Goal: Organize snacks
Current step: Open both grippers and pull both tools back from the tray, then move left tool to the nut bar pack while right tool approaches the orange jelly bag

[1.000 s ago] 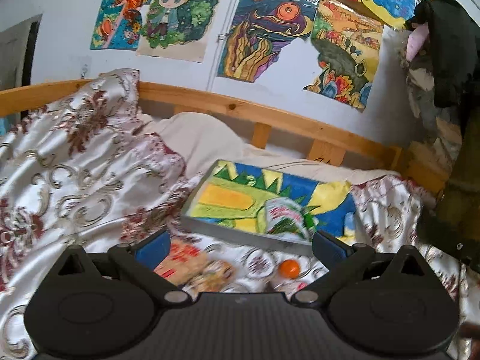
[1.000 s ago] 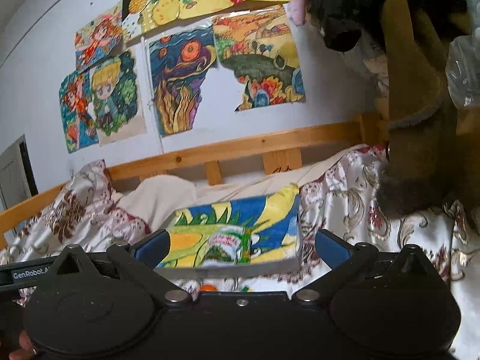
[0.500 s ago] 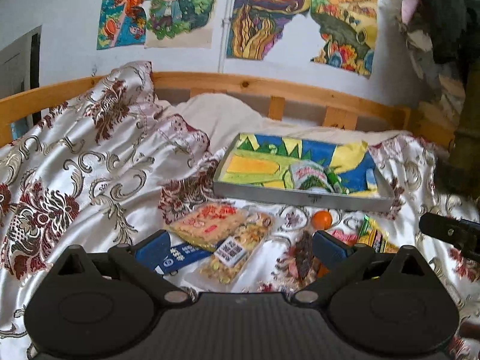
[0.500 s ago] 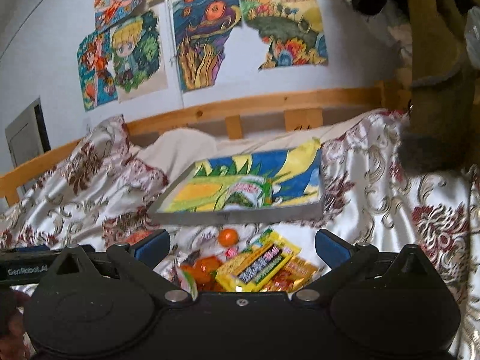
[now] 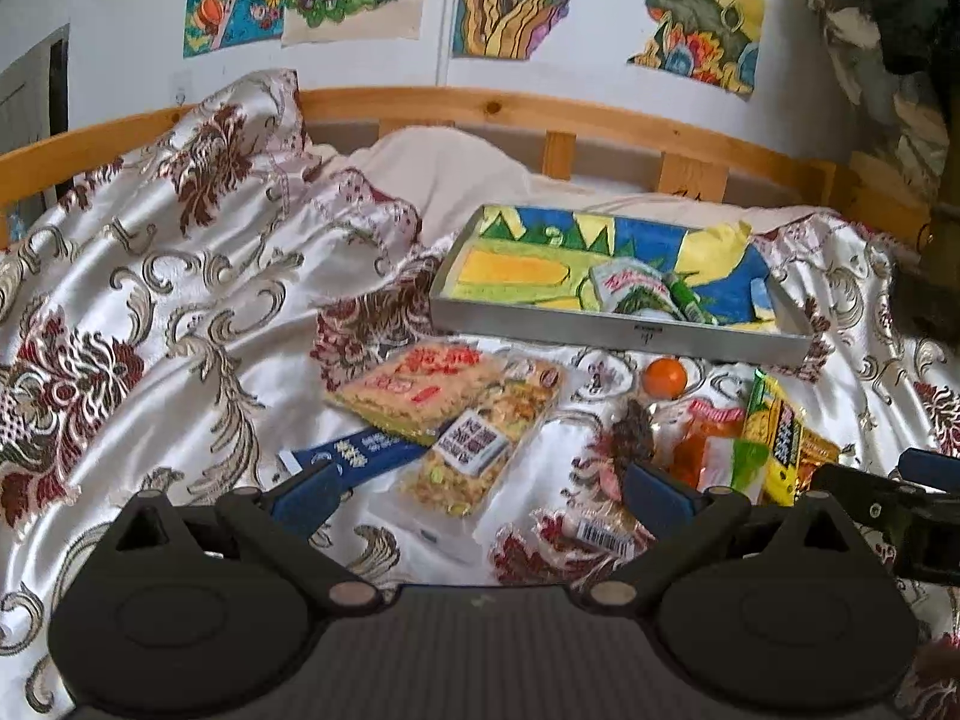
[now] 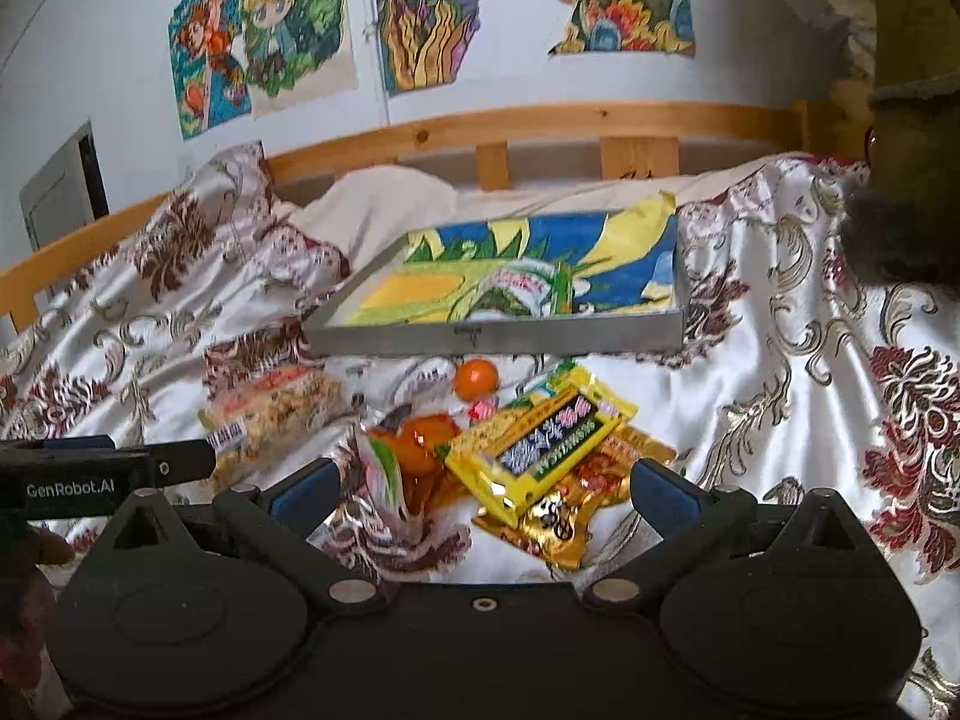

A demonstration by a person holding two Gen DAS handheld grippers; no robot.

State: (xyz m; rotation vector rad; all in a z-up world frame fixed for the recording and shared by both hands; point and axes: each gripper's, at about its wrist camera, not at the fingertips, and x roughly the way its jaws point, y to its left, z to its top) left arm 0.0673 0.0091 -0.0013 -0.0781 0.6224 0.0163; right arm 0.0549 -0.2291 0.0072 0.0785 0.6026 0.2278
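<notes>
Left wrist view: left tool spread wide, nothing between its blue fingers, hovering over a satin bedspread on the bed. Scattered just ahead, the snacks: a pale packet with red print lying partly over a clear pack of mixed nibbles, a blue wrapper poking out beneath them toward the left finger. Small orange ball farther back, alone, just in front of a grey tray. Tray lined with a bright yellow, blue and green drawing, one white-and-green packet already inside, toward its right half. Off to the right, an orange bag and a yellow packet bunched together; a small barcoded wrapper close to the right finger. Other tool's dark tip visible at the right edge.

Right wrist view: right tool equally wide apart, gripping nothing. Yellow packet lying on a gold wrapper, both sitting between the fingers' line of sight; orange bag touching the yellow one on the left. Orange ball near the tray front wall. Left tool reaching in from the left edge, a hand dimly seen beneath it. Wooden bed rail and coloured drawings on the wall behind.
</notes>
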